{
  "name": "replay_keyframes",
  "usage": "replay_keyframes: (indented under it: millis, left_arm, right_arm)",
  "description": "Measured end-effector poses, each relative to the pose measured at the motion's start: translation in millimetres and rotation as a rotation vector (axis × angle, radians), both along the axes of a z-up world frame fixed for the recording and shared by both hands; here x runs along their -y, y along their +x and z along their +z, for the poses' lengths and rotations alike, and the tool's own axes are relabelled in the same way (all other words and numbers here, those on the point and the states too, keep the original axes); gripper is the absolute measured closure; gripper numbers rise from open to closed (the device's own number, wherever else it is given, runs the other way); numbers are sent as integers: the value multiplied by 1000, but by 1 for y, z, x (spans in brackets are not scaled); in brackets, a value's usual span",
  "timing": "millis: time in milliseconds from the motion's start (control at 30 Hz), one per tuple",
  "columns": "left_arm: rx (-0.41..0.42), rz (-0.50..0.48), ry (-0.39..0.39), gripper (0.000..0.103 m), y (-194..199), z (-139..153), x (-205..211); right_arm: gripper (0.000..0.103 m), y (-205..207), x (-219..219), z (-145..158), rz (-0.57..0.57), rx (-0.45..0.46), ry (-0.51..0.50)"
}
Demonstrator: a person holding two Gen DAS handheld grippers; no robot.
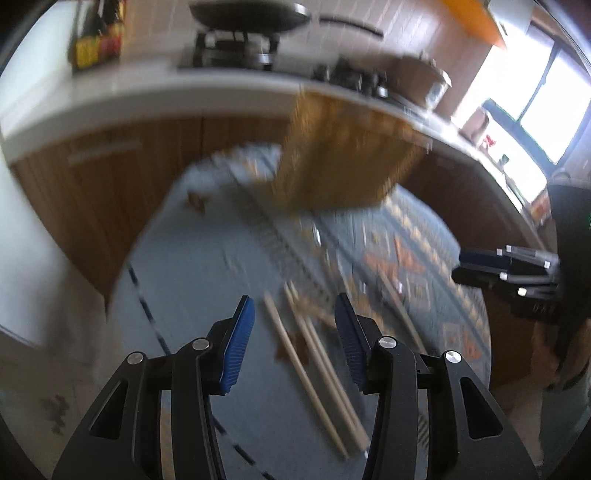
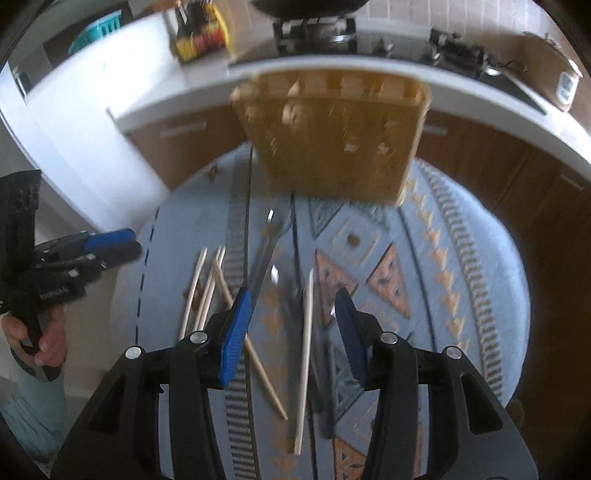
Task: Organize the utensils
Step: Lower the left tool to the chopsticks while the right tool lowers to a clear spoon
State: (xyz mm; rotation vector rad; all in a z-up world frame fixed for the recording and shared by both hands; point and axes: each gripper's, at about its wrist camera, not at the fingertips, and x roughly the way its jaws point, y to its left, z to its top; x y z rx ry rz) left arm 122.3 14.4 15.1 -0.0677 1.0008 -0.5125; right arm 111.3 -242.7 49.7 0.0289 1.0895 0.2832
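Note:
A slotted wooden utensil holder point(image 1: 340, 158) point(image 2: 332, 140) stands at the far side of a round table covered with a blue patterned cloth point(image 1: 207, 266) point(image 2: 461, 280). Several pale wooden chopsticks point(image 1: 306, 358) point(image 2: 199, 291) lie loose on the cloth, one of them point(image 2: 304, 350) beside a dark-handled utensil point(image 2: 321, 369). A long metal utensil point(image 2: 267, 251) lies pointing toward the holder. My left gripper point(image 1: 295, 306) point(image 2: 110, 243) hovers open over the chopsticks, holding nothing. My right gripper point(image 2: 291, 295) point(image 1: 480, 262) is open above the single chopstick and the dark utensil. Both views are motion-blurred.
Behind the table runs a white kitchen counter point(image 1: 110, 96) point(image 2: 480, 92) over brown cabinets, with a gas stove and pan point(image 1: 243, 33), sauce bottles point(image 2: 199, 37) and a bright window point(image 1: 546, 99). A person's hand point(image 2: 40, 339) grips the left tool's handle.

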Motion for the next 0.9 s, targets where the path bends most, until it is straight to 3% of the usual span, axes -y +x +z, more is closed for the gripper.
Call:
replay_keyframes:
  millis: [200,400,533,700,900]
  left_arm:
    - [-84,-41,44,59,-5,-41,13]
    - [-97,-45,142,61,-7,-66,24]
    - [-70,-52,188,61,-9,-69,31]
    - [-31,-60,243,61,-13,-71,39]
    - [-26,-65,242,61,-15,-71,37]
  right_arm:
    - [66,4,-22,-28,77,-92,10]
    - [66,31,-17,-52,46,-184,85]
    - [66,54,-19,-53,72,-170,111]
    - [66,76,-39,-60,134,-153,45]
    - [66,96,-45,-70,115,-149,13]
